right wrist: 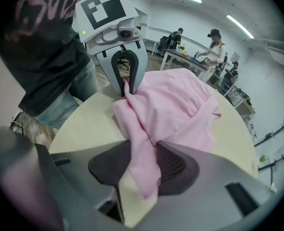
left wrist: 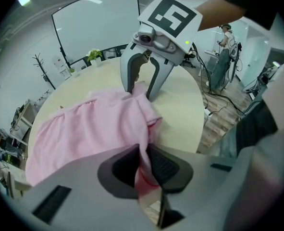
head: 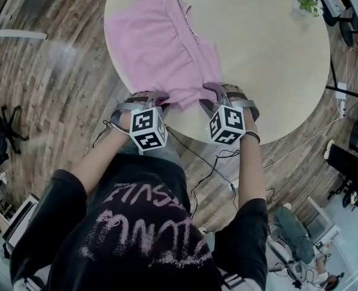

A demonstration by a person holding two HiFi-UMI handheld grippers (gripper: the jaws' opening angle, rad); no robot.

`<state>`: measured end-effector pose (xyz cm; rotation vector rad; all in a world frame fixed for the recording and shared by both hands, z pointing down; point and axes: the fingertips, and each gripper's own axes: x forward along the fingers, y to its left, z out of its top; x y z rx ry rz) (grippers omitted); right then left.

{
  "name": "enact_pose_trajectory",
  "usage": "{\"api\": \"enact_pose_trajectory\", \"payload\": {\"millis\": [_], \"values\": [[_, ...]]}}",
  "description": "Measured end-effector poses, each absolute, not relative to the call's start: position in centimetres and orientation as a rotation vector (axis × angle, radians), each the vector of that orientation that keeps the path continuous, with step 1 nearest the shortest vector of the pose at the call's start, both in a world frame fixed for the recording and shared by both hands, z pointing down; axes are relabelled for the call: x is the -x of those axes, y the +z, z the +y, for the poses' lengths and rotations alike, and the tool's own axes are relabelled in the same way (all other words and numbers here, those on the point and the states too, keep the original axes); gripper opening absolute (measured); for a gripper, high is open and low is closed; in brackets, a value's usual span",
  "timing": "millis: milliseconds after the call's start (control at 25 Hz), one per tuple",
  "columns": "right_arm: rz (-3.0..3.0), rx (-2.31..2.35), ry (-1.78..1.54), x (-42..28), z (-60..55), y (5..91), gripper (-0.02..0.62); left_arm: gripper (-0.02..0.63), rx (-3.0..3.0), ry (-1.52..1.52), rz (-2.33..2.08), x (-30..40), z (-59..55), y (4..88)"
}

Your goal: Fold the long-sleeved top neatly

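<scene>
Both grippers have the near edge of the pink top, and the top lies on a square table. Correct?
One thing is off: the table is round, not square, as the head view shows. The rest holds: the left gripper and the right gripper each have the near edge of the pink top, and the top lies on that table.

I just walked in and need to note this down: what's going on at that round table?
A person leans over the round table with a two-jaw gripper in each hand, working on a pink long-sleeved top that lies rumpled on it. The left gripper has its jaws pinched on the top's near edge. The right gripper grips a bunch of the same edge beside it. Both sit at the table's near rim.
</scene>
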<state>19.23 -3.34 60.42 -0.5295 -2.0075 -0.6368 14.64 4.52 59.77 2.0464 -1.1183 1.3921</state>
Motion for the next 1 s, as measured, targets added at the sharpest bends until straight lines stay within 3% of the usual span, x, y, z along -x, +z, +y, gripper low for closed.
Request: {"api": "enact_pose_trajectory", "payload": {"millis": [80, 160, 720, 1000], "values": [[-2.016, 0.496, -0.661, -19.3, -3.4, 60.3, 0.092, 0.052, -2.05, 1.385, -1.106, -14.7, 4.5, 59.7], [-2.013, 0.487, -0.672, -19.5, -3.1, 60.2, 0.055, 0.044, -2.056, 1.374, -1.087, -15.0, 4.8, 59.5], [-1.919, 0.624, -0.449, -24.4, 4.7, 56.7, 0.038, 0.037, -2.188, 1.155, -0.691, -18.9, 11.6, 55.9], [-1.967, 0.603, -0.406, -22.0, 3.6, 51.1, 0.038, 0.037, -2.264, 1.0, -0.683, -16.5, 10.4, 50.5]]}}
